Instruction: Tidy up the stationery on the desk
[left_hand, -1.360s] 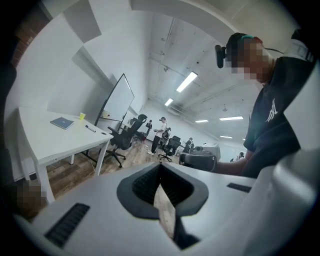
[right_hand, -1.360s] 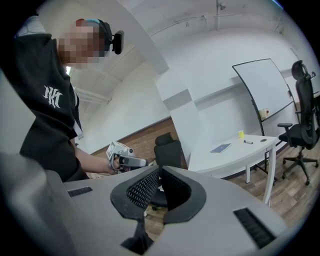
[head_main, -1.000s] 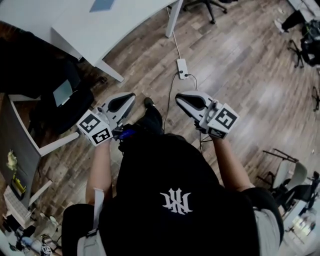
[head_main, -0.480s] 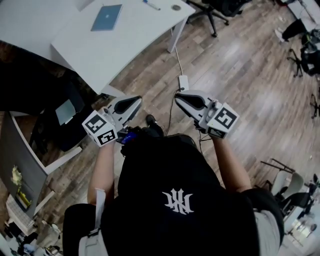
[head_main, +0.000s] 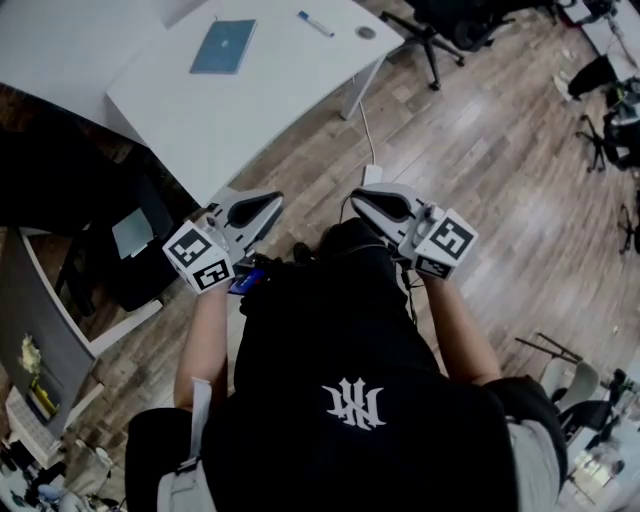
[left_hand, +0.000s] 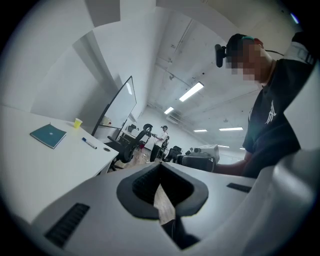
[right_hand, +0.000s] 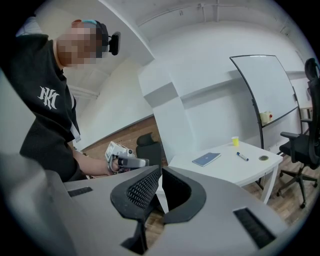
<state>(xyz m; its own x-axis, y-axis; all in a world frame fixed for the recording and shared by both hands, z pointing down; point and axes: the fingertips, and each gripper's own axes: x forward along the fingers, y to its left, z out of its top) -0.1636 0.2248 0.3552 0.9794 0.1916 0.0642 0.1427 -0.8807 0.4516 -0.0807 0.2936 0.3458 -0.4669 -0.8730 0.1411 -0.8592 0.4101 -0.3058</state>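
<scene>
Stationery: a blue notebook (head_main: 223, 46), a pen (head_main: 315, 23) with a blue end and a small round grey object (head_main: 365, 32) are lying on the white tabletop (head_main: 250, 110), ahead of both grippers and apart from them.
Notebook: is lying flat and closed, apart from the pen.
Pen: is lying between the notebook and the round object, touching neither.
Yellow cup (right_hand: 235, 141): is standing upright toward the tabletop's far side, beyond the notebook and pen.
Left gripper (head_main: 273, 199): is pointing toward the tabletop from just off its near edge, over the wooden floor (head_main: 480, 150); its fingers (left_hand: 142, 187) are pressing together with nothing between them.
Right gripper (head_main: 356, 196): is pointing the same way, beside the left one and apart from it; its fingers (right_hand: 137, 192) are likewise clenched on nothing.
Person: is wearing a dark top and holding one gripper in each hand.
Whiteboard (right_hand: 267, 85): is standing on its frame beyond the tabletop.
Office chair (right_hand: 300, 150): is standing on the floor just past the end of the tabletop where the round object is lying.
</scene>
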